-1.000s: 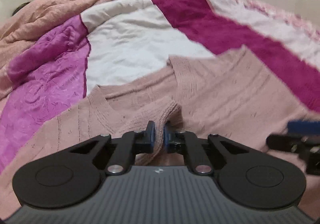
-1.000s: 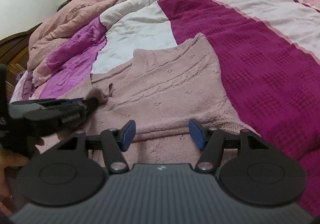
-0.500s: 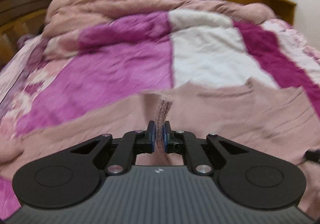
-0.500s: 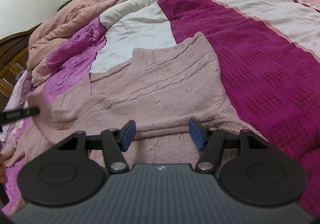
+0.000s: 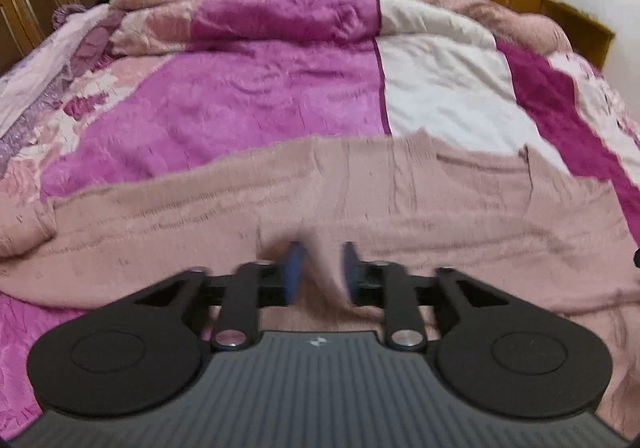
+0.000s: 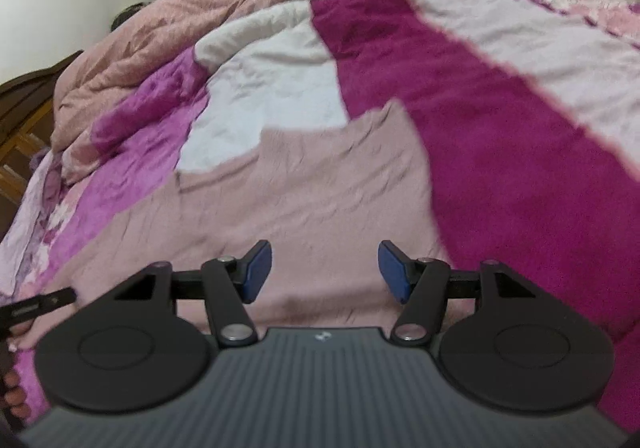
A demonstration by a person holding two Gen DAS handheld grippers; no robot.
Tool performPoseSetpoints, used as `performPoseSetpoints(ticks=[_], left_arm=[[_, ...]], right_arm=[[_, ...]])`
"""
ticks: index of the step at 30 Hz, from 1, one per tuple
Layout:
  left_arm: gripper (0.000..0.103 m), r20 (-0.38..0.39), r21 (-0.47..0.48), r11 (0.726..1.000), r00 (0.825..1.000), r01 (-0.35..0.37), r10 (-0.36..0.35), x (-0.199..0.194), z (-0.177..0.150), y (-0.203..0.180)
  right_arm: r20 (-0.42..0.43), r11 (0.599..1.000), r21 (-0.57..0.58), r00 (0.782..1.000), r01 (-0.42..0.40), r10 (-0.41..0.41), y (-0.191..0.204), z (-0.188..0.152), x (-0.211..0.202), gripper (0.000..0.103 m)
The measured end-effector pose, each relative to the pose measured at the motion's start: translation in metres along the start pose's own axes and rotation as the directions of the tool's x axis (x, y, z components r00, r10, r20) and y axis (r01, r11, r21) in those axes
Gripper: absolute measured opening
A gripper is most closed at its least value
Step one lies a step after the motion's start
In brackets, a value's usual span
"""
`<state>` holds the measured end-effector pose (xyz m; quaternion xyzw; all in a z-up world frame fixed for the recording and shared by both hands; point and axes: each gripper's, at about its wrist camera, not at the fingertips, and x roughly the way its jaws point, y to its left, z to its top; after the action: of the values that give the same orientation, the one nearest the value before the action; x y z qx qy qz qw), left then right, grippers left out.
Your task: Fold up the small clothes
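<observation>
Swung leftward since a second ago, the left gripper has carried the sleeve out flat and its jaws have just been opening — a fold of the pink sweater lies between the pads, no longer pinched. From the left wrist, the sweater stretches side to side across the quilt, directly ahead.

From the right wrist, the right gripper hangs released over the sweater's body, nothing between its pads — it is nearer the hem. No legible writing anywhere.
</observation>
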<state>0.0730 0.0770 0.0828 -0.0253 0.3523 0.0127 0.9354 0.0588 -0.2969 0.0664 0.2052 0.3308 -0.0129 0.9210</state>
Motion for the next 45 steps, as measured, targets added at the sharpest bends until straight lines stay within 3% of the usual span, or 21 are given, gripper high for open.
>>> performPoseSetpoints(ticks=[1, 2, 5, 10, 12, 17, 24, 30, 31, 32, 33, 34, 36, 39, 41, 43, 45], left_arm=[[0.059, 0.011, -0.011, 1.0, 1.0, -0.013, 0.014, 0.001, 0.004, 0.0], [0.061, 0.026, -0.02, 0.999, 0.999, -0.029, 0.03, 0.001, 0.005, 0.001], [0.061, 0.028, -0.007, 0.999, 0.999, -0.045, 0.045, 0.009, 0.011, 0.0], [0.061, -0.043, -0.02, 0.998, 0.998, -0.052, 0.051, 0.042, 0.011, 0.004], [0.059, -0.069, -0.058, 0.998, 0.997, -0.032, 0.028, 0.055, 0.011, 0.011], [0.037, -0.059, -0.084, 0.996, 0.998, -0.001, -0.004, 0.064, 0.006, 0.019], [0.038, -0.048, -0.062, 0.998, 0.999, 0.005, -0.008, 0.064, 0.005, 0.017], [0.038, -0.04, -0.063, 0.998, 0.999, -0.007, 0.004, 0.067, 0.004, 0.015], [0.035, -0.032, -0.055, 0.998, 0.999, -0.007, 0.005, 0.065, 0.004, 0.014], [0.022, -0.016, -0.049, 0.999, 1.0, -0.009, 0.008, 0.062, 0.003, 0.012], [0.018, -0.004, -0.044, 0.999, 1.0, -0.005, 0.005, 0.059, 0.003, 0.01], [0.016, 0.013, -0.042, 0.999, 1.0, 0.005, -0.005, 0.055, 0.004, 0.008], [0.015, 0.059, -0.03, 0.999, 0.998, 0.02, -0.019, 0.045, 0.007, 0.001], [0.014, 0.15, -0.017, 1.0, 0.989, 0.017, -0.014, 0.027, 0.016, -0.008], [0.014, 0.204, -0.003, 1.0, 0.979, 0.003, -0.002, 0.02, 0.023, -0.013], [0.014, 0.235, 0.041, 0.999, 0.972, -0.026, 0.016, 0.022, 0.03, -0.019], [0.014, 0.205, 0.066, 0.997, 0.979, -0.029, 0.014, 0.038, 0.034, -0.022]], right_arm=[[0.007, 1.0, 0.002, 1.0, 0.013, -0.013, -0.004, 0.007, 0.002, 0.062], [0.016, 1.0, 0.005, 1.0, 0.022, -0.023, -0.007, 0.013, 0.005, 0.062], [0.03, 0.998, 0.022, 0.998, 0.057, -0.058, -0.023, 0.031, 0.021, 0.062], [0.007, 0.99, 0.058, 0.992, 0.125, -0.126, -0.046, 0.049, 0.047, 0.062], [0.008, 0.99, 0.08, 0.994, 0.112, -0.113, -0.052, 0.051, 0.052, 0.062], [0.017, 0.994, 0.057, 0.996, 0.091, -0.092, -0.053, 0.052, 0.068, 0.062], [0.065, 0.99, -0.084, 0.992, 0.114, -0.108, -0.035, 0.056, 0.082, 0.062], [0.084, 0.957, -0.236, 0.985, 0.166, -0.15, -0.015, 0.056, 0.093, 0.061], [0.08, 0.956, -0.24, 0.985, 0.169, -0.154, -0.016, 0.057, 0.097, 0.061], [0.071, 0.957, -0.238, 0.985, 0.168, -0.156, -0.016, 0.059, 0.1, 0.061], [0.058, 0.959, -0.231, 0.986, 0.165, -0.155, -0.019, 0.061, 0.104, 0.059], [0.053, 0.962, -0.225, 0.988, 0.153, -0.145, -0.02, 0.06, 0.106, 0.041], [0.055, 0.965, -0.232, 0.992, 0.119, -0.109, -0.02, 0.059, 0.108, 0.018], [0.158, 0.962, -0.233, 0.981, 0.144, -0.109, -0.016, 0.053, 0.099, 0.014], [0.237, 0.972, -0.166, 0.964, 0.164, -0.123, -0.023, 0.052, 0.091, 0.011], [0.248, 0.979, -0.096, 0.957, 0.181, -0.152, -0.033, 0.054, 0.092, 0.011], [0.219, 0.982, -0.068, 0.963, 0.177, -0.159, -0.042, 0.056, 0.098, 0.011]])
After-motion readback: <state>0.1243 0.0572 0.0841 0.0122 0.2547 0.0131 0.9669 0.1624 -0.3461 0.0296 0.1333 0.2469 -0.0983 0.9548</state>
